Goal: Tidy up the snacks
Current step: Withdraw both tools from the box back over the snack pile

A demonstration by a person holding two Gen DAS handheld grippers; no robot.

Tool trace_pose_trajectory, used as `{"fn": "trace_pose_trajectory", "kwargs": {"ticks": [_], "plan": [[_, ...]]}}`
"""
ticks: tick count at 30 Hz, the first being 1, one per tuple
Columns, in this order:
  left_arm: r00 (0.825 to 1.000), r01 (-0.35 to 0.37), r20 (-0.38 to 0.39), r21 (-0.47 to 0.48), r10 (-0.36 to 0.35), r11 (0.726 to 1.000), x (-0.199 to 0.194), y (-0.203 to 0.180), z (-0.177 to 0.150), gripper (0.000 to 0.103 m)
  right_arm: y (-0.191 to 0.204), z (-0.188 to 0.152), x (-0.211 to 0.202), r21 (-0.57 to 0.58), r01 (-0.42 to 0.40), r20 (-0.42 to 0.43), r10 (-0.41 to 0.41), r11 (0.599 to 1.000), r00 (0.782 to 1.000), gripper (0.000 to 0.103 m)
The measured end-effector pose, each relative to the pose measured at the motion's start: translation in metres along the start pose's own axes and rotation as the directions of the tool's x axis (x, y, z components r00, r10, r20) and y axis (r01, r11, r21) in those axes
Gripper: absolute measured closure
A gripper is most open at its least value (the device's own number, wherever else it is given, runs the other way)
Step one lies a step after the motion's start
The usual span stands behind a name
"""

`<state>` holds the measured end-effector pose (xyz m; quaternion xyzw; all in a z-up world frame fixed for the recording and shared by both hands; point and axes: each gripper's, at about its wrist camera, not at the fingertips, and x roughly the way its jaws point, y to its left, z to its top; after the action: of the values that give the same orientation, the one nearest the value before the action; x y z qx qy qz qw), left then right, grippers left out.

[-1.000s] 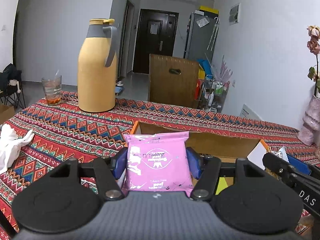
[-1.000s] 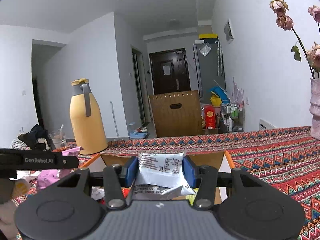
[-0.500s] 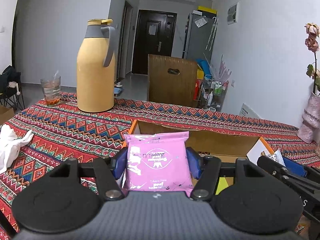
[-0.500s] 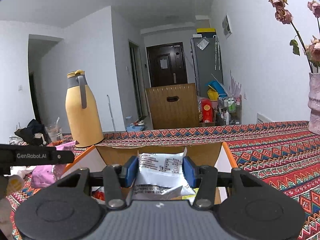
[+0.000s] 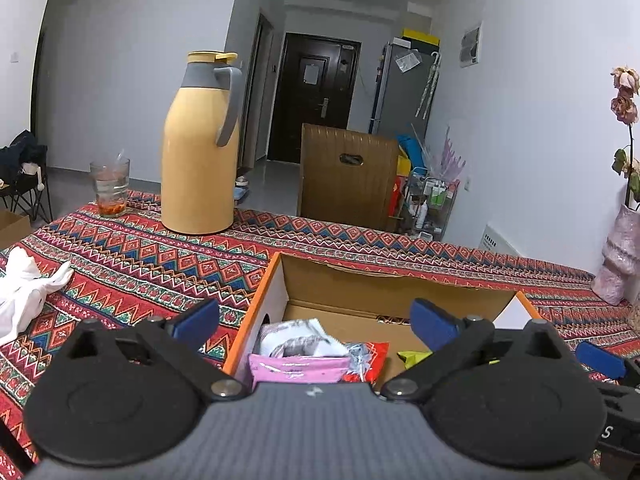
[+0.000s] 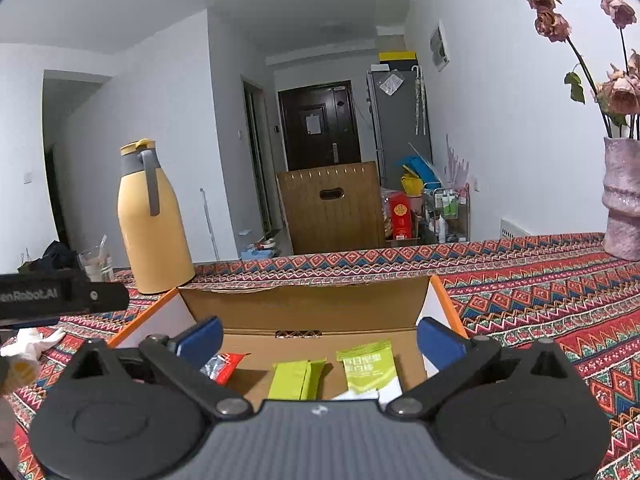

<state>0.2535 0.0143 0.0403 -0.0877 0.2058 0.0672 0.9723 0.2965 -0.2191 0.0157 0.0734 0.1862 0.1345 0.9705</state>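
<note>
An open cardboard box [image 5: 256, 312] with orange edges sits on the patterned tablecloth. My left gripper [image 5: 314, 316] hovers over the box's left part, its jaws opening wide with nothing pressed between the blue pads. Below it, inside the box, lie a pink snack packet [image 5: 296, 368], a white-grey packet [image 5: 296, 340] and a red packet [image 5: 368, 360]. My right gripper [image 6: 320, 336] hangs over the same box [image 6: 304, 304], jaws opening too and holding nothing. Under it lie two green packets [image 6: 296, 378] [image 6: 370, 368], a red packet [image 6: 224, 364] and a white packet [image 6: 360, 395].
A tall yellow thermos jug [image 5: 200, 152] and a drinking glass [image 5: 109, 188] stand at the table's far left. A white cloth [image 5: 24, 292] lies at the left. A pink vase of dried flowers [image 6: 622, 200] stands far right. A wooden chair back [image 5: 348, 176] rises behind the table.
Both grippers opened. The pink packet left the left gripper's pads and the white packet left the right gripper's pads; both now lie in the box. The hands stayed in place.
</note>
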Motion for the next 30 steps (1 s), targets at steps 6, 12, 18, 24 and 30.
{"fn": "trace_pose_trajectory", "kwargs": {"ticks": [6, 12, 18, 24, 30], "plan": [[1.0, -0.001, -0.004, -0.008, 0.0, 1.0, 0.0, 0.002, 0.0, 0.0, -0.001, -0.001, 0.0, 0.002, 0.011, 0.0, -0.011, 1.0, 1.0, 0.0], [1.0, -0.002, -0.005, -0.01, 0.002, 1.0, 0.0, 0.002, 0.0, 0.0, -0.003, -0.001, 0.0, 0.008, 0.021, 0.001, -0.021, 1.0, 1.0, 0.0], [1.0, -0.005, -0.005, -0.012, 0.005, 1.0, -0.001, 0.003, -0.002, 0.0, -0.002, 0.0, -0.001, 0.009, 0.026, 0.005, -0.026, 1.0, 1.0, 0.0], [1.0, -0.007, 0.0, -0.01, 0.007, 1.0, -0.003, 0.001, -0.001, 0.0, -0.002, 0.0, -0.002, 0.008, 0.024, 0.007, -0.024, 1.0, 1.0, 0.0], [1.0, -0.016, 0.017, -0.007, 0.016, 1.0, -0.014, -0.003, 0.005, 0.0, -0.002, 0.004, -0.008, 0.007, 0.023, 0.024, -0.023, 1.0, 0.999, 0.0]]}}
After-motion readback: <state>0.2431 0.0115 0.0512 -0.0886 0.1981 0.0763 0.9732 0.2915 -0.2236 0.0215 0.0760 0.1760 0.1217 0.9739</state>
